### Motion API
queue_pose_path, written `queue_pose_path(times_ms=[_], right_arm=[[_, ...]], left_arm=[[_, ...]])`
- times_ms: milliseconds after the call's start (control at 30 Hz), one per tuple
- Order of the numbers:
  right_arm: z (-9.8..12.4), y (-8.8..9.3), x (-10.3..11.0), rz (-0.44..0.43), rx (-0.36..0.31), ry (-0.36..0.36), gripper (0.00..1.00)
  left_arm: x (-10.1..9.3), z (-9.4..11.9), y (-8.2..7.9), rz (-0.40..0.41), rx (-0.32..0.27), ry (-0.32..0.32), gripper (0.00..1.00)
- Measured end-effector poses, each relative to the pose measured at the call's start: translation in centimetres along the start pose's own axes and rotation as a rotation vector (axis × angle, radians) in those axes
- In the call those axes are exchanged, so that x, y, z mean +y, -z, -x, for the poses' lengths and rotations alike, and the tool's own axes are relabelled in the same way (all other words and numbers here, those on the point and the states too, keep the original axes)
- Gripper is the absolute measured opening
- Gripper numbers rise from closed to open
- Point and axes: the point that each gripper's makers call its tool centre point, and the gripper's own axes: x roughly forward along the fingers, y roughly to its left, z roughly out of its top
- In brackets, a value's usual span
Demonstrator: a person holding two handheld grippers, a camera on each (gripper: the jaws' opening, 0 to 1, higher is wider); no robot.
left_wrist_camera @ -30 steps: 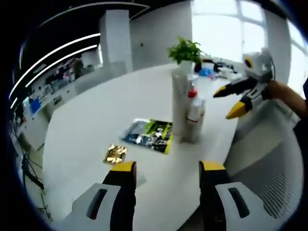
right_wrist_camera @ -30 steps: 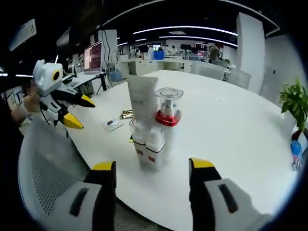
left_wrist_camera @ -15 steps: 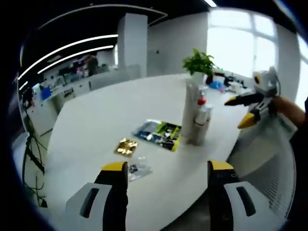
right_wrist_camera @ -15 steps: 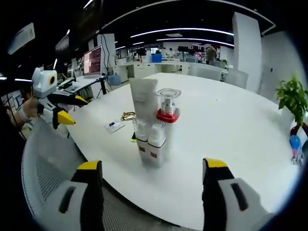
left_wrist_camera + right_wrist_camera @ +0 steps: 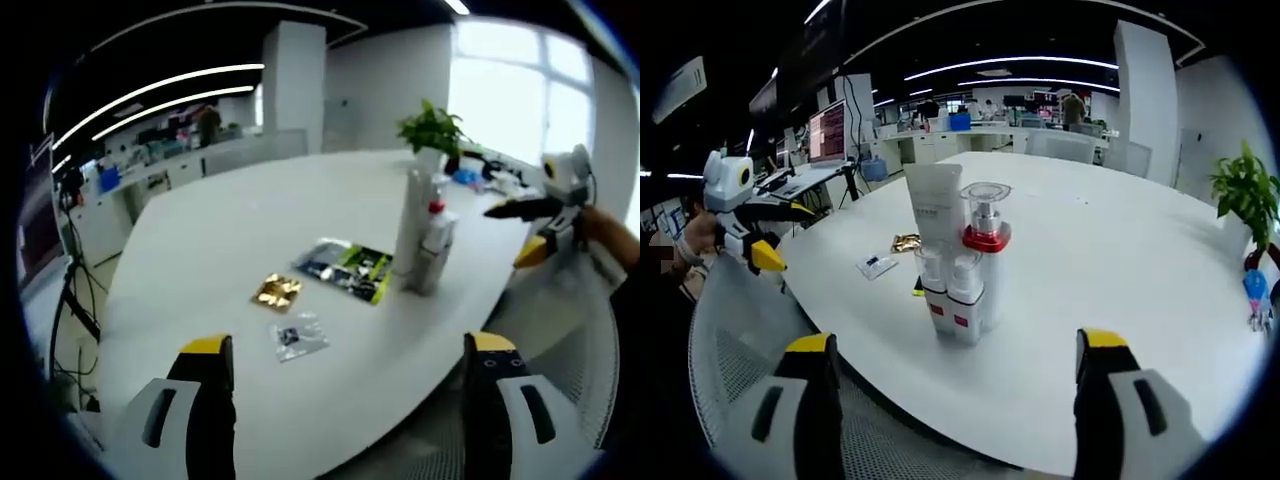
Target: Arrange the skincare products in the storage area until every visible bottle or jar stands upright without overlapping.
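Note:
The skincare products stand upright in one tight cluster on the white table (image 5: 1120,300). It holds a tall white tube (image 5: 935,208), a pump bottle with a red collar (image 5: 985,228) and two small bottles with red bands (image 5: 952,296). The left gripper view shows the cluster (image 5: 425,238) from the side, near the table's right edge. My right gripper (image 5: 958,344) is open and empty, held back from the cluster. My left gripper (image 5: 349,343) is also open and empty, well short of the table. Each gripper shows in the other's view: the left gripper (image 5: 783,235) and the right gripper (image 5: 520,230).
Flat packets lie on the table: a blue-green packet (image 5: 347,266), a gold sachet (image 5: 277,291) and a clear sachet (image 5: 300,337). A potted plant (image 5: 435,130) stands at the far edge. A grey mesh chair back (image 5: 725,340) sits between me and the table.
Both views have drawn back from the table, so the cluster looks smaller. Each gripper's jaws stand wider apart than before. The products have not moved.

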Motion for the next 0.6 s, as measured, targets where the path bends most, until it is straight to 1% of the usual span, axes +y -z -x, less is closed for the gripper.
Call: queue_pose_path(times_ms=[100, 167, 233, 300, 433, 600], right_arm=[[-0.04, 0.08, 0.0, 0.01, 0.007, 0.003, 0.99], [-0.19, 0.23, 0.05, -0.004, 0.013, -0.001, 0.99], [-0.44, 0.43, -0.06, -0.001, 0.027, 0.006, 1.0], [-0.66, 0.54, 0.08, 0.001, 0.034, -0.005, 1.0], [-0.61, 0.75, 0.22, -0.002, 0.047, -0.009, 1.0], [0.0, 0.5, 0.08, -0.009, 0.029, -0.011, 1.0]], left_arm=[[-0.18, 0.06, -0.11, 0.002, -0.003, 0.009, 0.94], [-0.35, 0.17, -0.11, -0.012, 0.002, 0.022, 0.96], [0.12, 0.27, -0.07, -0.021, 0.014, 0.005, 0.97], [0.53, 0.33, -0.26, -0.02, 0.012, -0.009, 0.97], [0.39, 0.47, -0.53, -0.028, 0.019, 0.009, 0.97], [-0.33, -0.25, -0.55, -0.045, 0.023, 0.04, 0.97]])
